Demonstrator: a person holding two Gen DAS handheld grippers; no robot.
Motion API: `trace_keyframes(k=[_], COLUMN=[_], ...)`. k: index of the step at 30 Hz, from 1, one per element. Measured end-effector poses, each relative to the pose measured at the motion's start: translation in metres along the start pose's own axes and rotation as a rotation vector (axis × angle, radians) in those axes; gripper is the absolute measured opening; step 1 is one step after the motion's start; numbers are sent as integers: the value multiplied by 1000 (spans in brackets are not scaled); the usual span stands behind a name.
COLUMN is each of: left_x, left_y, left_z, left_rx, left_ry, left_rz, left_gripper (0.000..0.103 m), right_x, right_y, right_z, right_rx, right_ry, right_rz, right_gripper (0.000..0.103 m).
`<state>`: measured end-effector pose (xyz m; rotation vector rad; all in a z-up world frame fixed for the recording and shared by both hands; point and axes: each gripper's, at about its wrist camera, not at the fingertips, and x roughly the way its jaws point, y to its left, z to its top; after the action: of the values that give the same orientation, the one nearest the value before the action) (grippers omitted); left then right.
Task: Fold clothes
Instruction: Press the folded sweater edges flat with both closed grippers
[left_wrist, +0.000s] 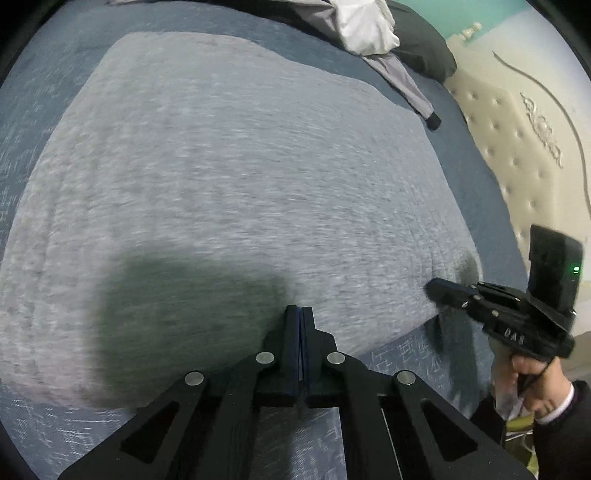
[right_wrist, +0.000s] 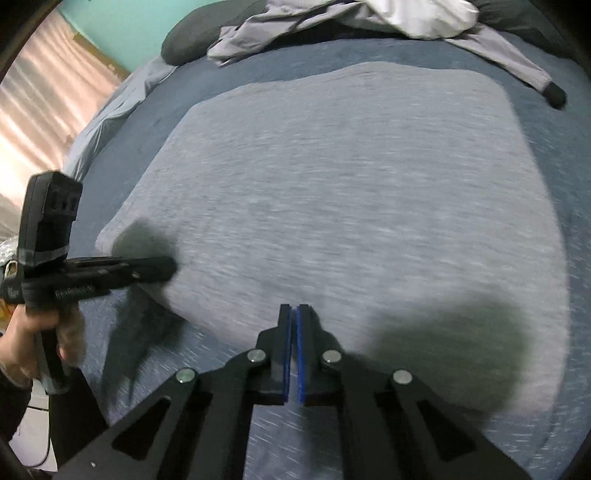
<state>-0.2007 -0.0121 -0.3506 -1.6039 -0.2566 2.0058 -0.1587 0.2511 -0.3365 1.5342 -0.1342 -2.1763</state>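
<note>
Grey garment (left_wrist: 236, 192) lay flat mid-bed (left_wrist: 461, 369), bare bedspread bordering every edge; left gripper (left_wrist: 300, 310) and right gripper (right_wrist: 294, 310) hovered at its near edge, jaws closed, empty.

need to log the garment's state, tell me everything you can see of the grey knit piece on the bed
The grey knit piece is a heathered light-grey garment, soft and knit-like, lying flat on the blue bedcover in a roughly rectangular shape with rounded corners. No sleeves or collar show; blur hides fine detail. Its near edge faces both grippers. The left gripper and right gripper are shut at that edge, their shadows falling on the cloth; whether either pinches fabric cannot be told. The pile of clothes behind lies apart.
</note>
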Motion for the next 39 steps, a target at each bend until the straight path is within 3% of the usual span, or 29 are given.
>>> trace_keyframes(k=[8, 12, 22, 27, 31, 36, 39], left_x=[-29, -42, -71, -83, -98, -77, -75], left_y=[34, 48, 109, 119, 111, 109, 114], left_z=[-6, -9, -20, -19, -13, -11, -12], left_rx=[-49, -44, -152, -171, -192, -175, -214], left_ry=[-25, -28, -62, -73, -130, -73, -82], left_rz=[29, 57, 140, 170, 105, 120, 112], left_gripper=[2, 2, 2, 2, 3, 3, 3], right_x=[-25, -31, -44, -53, -65, -46, -40], right_y=[-60, -79, -128, -128, -114, -111, -119], right_z=[-12, -14, -24, -24, -16, -17, -20], right_rx=[89, 131, 236, 234, 202, 187, 231], right_ry=[-12, -6, 1, -16, -62, 11, 33], right_rz=[-69, -63, -93, -96, -33, -67, -85], right_gripper=[0, 0, 0, 0, 1, 1, 1])
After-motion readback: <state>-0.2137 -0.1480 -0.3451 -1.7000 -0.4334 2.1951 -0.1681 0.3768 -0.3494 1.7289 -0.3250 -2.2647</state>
